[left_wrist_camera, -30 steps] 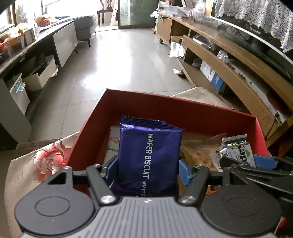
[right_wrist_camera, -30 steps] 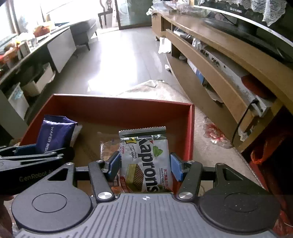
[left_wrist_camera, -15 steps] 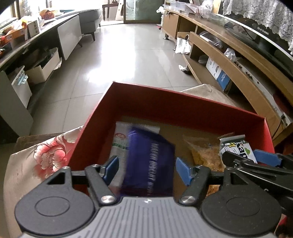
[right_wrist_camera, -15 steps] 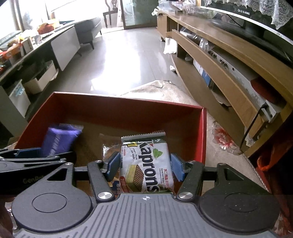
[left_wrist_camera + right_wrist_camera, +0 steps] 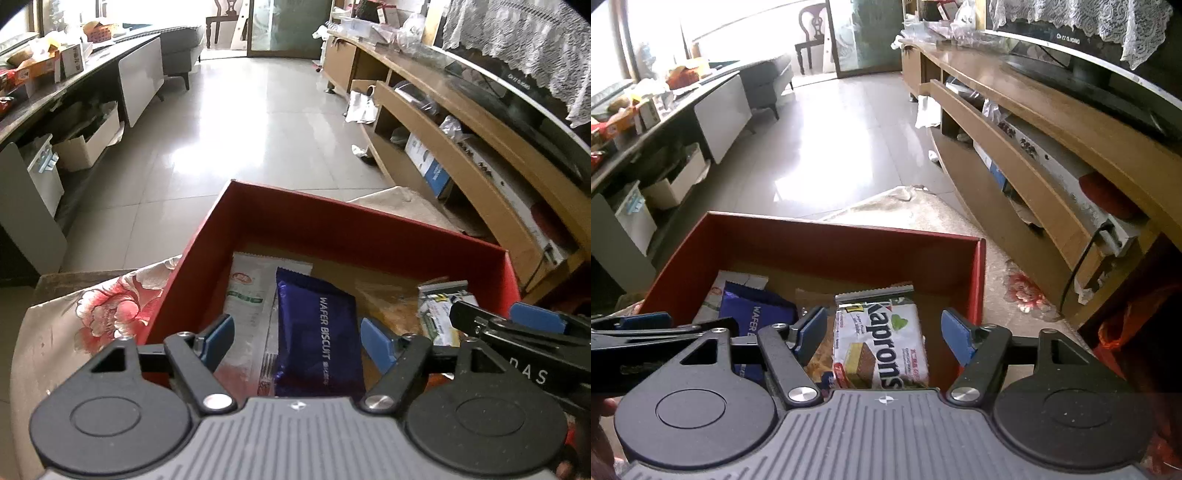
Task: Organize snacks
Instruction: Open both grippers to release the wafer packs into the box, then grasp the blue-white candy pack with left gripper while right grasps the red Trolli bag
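A red box (image 5: pixel 369 229) sits on a flowered cloth; it also shows in the right wrist view (image 5: pixel 827 236). My left gripper (image 5: pixel 297 338) is open above it, and the blue wafer biscuit pack (image 5: pixel 317 332) lies loose in the box, partly on a white snack packet (image 5: pixel 249 291). My right gripper (image 5: pixel 884 332) is open, and the white Kaprons wafer pack (image 5: pixel 881 343) lies in the box below it, on a clear bag of yellow snacks (image 5: pixel 388 306). The blue pack also shows in the right wrist view (image 5: pixel 757 310).
The flowered cloth (image 5: pixel 99 310) covers the table to the left of the box. A long wooden TV cabinet (image 5: pixel 1052 155) runs along the right. A tiled floor (image 5: pixel 240 129) lies beyond the box, with cabinets and cartons (image 5: pixel 85 144) on the left.
Both grippers have opened and pulled up and back. The blue wafer pack and the Kaprons pack were let go and now lie in the red box.
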Action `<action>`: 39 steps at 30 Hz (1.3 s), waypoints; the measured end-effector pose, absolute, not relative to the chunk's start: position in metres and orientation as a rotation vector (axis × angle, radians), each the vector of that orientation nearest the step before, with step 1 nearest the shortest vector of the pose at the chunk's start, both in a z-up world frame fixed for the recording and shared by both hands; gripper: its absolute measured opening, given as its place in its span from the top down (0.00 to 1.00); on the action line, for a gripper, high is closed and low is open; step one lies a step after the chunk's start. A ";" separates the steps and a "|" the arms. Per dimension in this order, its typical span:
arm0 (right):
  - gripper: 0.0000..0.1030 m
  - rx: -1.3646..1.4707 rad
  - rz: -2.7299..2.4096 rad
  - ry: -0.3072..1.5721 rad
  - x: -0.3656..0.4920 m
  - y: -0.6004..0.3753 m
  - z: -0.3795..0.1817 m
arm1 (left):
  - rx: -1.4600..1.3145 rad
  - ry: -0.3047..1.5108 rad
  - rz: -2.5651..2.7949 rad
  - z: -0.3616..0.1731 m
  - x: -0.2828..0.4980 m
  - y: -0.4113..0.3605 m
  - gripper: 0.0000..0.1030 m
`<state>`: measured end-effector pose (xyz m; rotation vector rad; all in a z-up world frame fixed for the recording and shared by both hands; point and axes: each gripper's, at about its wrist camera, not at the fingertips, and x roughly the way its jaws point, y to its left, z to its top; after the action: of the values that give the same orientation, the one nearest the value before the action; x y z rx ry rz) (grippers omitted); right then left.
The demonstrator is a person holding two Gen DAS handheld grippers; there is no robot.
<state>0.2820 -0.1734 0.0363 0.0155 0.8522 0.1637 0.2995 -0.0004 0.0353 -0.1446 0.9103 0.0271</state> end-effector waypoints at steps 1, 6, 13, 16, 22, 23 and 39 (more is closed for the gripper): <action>0.27 0.014 0.161 0.850 0.280 -0.174 0.037 | -0.148 0.910 0.023 0.037 0.297 -0.001 0.23; 0.27 0.001 0.152 0.854 0.268 -0.177 0.039 | -0.157 0.908 -0.001 0.044 0.280 -0.002 0.23; 0.26 -0.014 0.163 0.840 0.240 -0.180 0.049 | -0.166 0.917 -0.027 0.048 0.250 -0.003 0.22; 0.26 -0.010 0.172 0.833 0.228 -0.181 0.052 | -0.170 0.930 -0.031 0.046 0.235 0.000 0.22; 0.26 -0.027 0.174 0.858 0.208 -0.185 0.048 | -0.208 0.992 -0.040 0.033 0.207 0.004 0.22; 0.26 -0.035 0.174 0.865 0.204 -0.185 0.046 | -0.212 0.998 -0.041 0.030 0.202 0.005 0.22; 0.26 -0.085 0.253 0.982 0.146 -0.179 0.023 | -0.320 1.061 -0.040 0.018 0.141 0.020 0.22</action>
<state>0.1460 -0.1792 0.0233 -0.0851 0.9816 0.2533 0.1406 0.0196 0.0184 -0.3199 1.0610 -0.0403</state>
